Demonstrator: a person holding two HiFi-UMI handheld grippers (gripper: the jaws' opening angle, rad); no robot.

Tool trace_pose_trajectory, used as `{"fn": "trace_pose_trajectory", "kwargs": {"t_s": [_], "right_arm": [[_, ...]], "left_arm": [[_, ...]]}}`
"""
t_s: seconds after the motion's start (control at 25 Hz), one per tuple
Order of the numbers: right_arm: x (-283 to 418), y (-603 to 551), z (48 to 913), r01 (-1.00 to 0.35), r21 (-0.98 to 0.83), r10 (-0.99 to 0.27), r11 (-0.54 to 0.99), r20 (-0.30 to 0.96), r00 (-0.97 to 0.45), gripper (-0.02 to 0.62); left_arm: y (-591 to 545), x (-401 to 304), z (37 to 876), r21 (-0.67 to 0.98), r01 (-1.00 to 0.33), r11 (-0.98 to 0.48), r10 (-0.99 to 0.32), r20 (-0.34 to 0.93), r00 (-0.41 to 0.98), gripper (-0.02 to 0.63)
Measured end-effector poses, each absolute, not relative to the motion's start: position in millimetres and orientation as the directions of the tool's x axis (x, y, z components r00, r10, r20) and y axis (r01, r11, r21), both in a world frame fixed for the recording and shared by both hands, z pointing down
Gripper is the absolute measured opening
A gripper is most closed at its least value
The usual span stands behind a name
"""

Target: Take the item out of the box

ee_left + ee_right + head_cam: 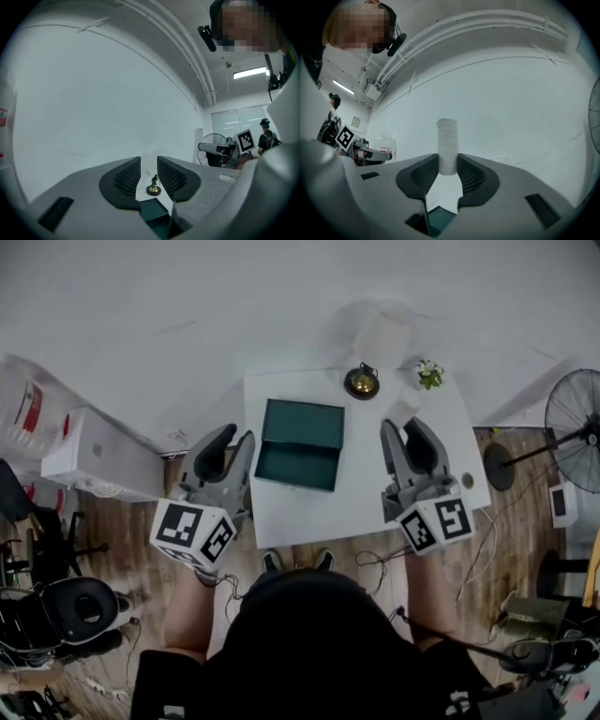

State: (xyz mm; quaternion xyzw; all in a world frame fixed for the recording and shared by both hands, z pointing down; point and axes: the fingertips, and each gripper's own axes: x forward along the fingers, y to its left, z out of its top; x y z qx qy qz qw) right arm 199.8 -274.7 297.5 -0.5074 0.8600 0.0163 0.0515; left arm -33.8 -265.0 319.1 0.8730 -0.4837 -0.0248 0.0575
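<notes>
A dark green box point(300, 444) lies open in the middle of the white table point(356, 502), with its lid tipped back; I cannot make out anything inside it. Behind it stands a small brass ornament point(362, 382). My left gripper point(230, 448) hovers at the table's left edge beside the box, jaws open and empty. At the box's right, over the table, my right gripper point(408, 442) is open and empty too. The left gripper view looks past the left gripper point(149, 171) to the ornament point(153, 186) and the box point(157, 213). The right gripper point(449, 173) frames a white cylinder point(447, 145) above the box point(440, 218).
A white cylinder point(384, 334) and a small potted plant point(429, 374) stand at the table's far edge. A floor fan point(574, 427) is to the right. To the left are a white cabinet point(98, 460), a water bottle point(28, 413) and office chairs point(75, 610). Cables lie on the wooden floor.
</notes>
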Motion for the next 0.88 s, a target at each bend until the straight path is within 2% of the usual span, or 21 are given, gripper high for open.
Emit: {"fn": "trace_pose_trajectory", "kwargs": {"t_s": [0.28,0.88], "right_arm": [[212.8,-276.1,304.9,-0.89,-0.03,-0.887,0.455,-0.098,-0.451,0.132],[223.0,-276.4,306.6,-0.899,-0.04,-0.897,0.437,-0.095,-0.432,0.132]], "left_arm": [[-275.3,-73.3,303.9,0.105,-0.891,-0.442,-0.897,-0.026,0.442,0.107],[-272.5,-62.2,313.3,0.127,-0.875,-0.467,-0.882,-0.001,0.471,0.107]]}}
